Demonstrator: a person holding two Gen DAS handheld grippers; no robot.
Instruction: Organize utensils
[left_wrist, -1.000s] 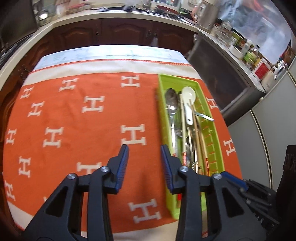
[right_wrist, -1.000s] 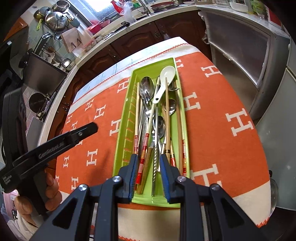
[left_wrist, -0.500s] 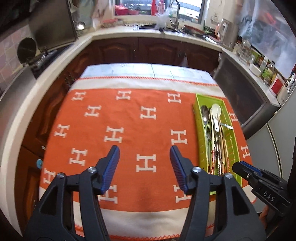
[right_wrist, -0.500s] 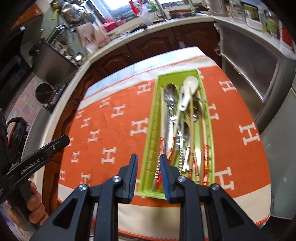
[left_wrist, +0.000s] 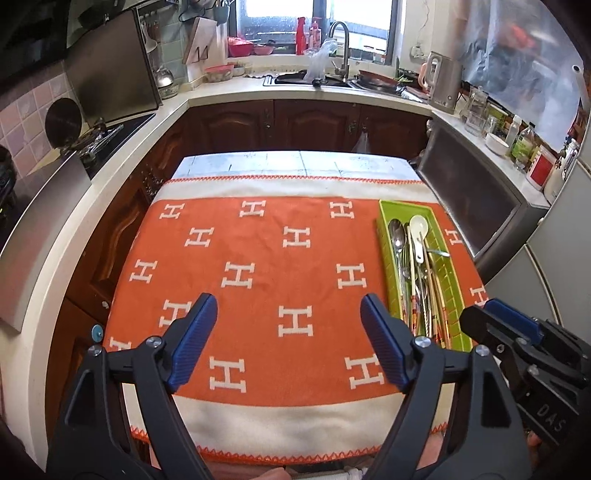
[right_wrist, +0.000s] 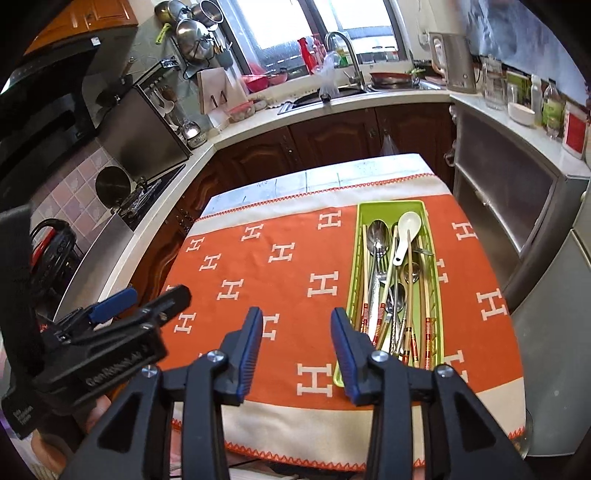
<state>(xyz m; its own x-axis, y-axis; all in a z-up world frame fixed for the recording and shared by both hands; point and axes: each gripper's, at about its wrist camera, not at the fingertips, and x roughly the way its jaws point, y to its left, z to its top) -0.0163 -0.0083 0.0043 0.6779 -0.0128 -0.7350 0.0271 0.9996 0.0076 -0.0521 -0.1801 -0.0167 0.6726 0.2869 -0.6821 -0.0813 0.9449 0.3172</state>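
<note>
Both grippers hang empty above the orange cloth (left_wrist: 258, 280), the left gripper (left_wrist: 288, 343) with jaws wide apart, the right gripper (right_wrist: 297, 356) with jaws partly open. Beyond, one green tray (right_wrist: 434, 295) on the counter's right side holds one white spoon (right_wrist: 404, 236) among several metal spoons and chopsticks.

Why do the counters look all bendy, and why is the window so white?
Left wrist view: the fisheye lens bends the counter into a curve, and the window is washed out white by daylight. Right wrist view: same bending along the counter, dark corners ring the picture, and the spoons in the green tray show small shiny glints. Both views look sharp.
</note>
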